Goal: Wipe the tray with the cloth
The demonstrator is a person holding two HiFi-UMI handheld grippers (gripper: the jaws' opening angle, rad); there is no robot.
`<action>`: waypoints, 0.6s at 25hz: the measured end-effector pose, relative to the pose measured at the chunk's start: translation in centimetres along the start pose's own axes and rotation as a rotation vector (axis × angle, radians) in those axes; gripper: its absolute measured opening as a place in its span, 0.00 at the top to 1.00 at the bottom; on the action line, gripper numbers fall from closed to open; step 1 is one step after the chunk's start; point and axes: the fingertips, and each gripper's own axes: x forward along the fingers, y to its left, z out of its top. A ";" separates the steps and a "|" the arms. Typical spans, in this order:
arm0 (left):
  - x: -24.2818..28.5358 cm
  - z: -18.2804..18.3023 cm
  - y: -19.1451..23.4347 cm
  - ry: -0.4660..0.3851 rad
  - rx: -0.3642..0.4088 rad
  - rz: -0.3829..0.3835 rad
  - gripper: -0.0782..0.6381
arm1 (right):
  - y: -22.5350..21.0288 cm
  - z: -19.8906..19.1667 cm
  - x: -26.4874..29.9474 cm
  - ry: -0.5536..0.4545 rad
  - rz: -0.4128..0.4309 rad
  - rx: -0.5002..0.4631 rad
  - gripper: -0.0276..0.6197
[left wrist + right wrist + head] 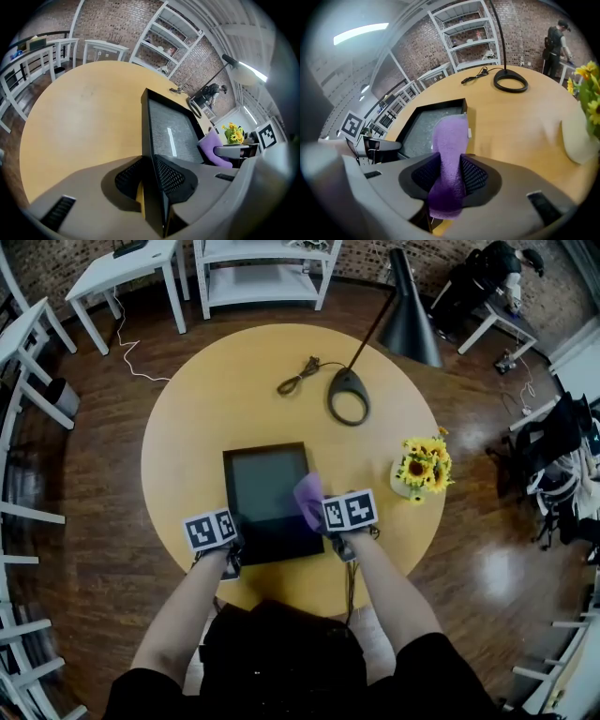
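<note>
Head view: the black tray (267,486) lies near you on the round yellow worktop (187,418). It is rigid, shallow and matte.

Left gripper view: your left hand-held gripper (151,176) clamps the tray's thin near-left rim wall. That is a sound hold, since the tray looks light and would likely slide otherwise.

Right gripper view: your right hand-held gripper (450,174) pinches the purple cloth (450,136), which is soft, fleecy and limp, over the tray's right edge.

Overhead plus two close-ups, tray (267,488) shared
</note>
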 end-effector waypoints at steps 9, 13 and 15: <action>-0.2 0.3 0.4 -0.012 -0.002 0.004 0.79 | 1.6 -4.8 -2.6 -0.037 0.020 0.053 0.75; -0.2 0.5 0.2 -0.014 0.018 0.001 0.79 | 2.1 -6.7 -3.3 -0.071 -0.008 0.063 0.75; 0.0 0.6 0.2 -0.014 0.020 -0.001 0.79 | 2.2 -7.5 -3.5 -0.071 -0.037 0.058 0.75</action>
